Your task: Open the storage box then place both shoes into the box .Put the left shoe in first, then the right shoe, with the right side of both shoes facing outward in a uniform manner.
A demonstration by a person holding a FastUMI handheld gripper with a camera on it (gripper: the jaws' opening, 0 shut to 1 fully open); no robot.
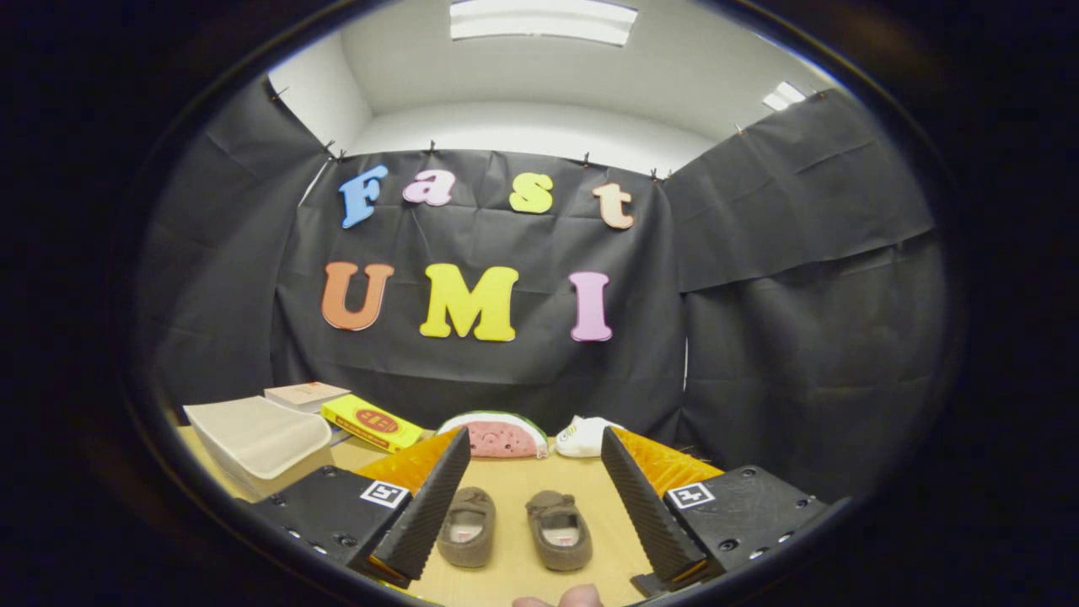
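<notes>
Two small brown slip-on shoes stand side by side on the wooden table, toes pointing away from me: the left shoe (468, 527) and the right shoe (559, 530). My gripper (535, 451) hovers above them, open wide, with both shoes lying between and below its fingers and nothing held. The translucent white storage box (257, 438) sits beyond my left finger (430, 506), at the table's far left, its lid down.
A yellow book (371, 423) and a pale book (305, 394) lie behind the box. A watermelon-shaped plush (497, 436) and a white toy (586, 436) rest at the table's back by the black cloth wall. A fingertip (560, 598) shows at the near edge.
</notes>
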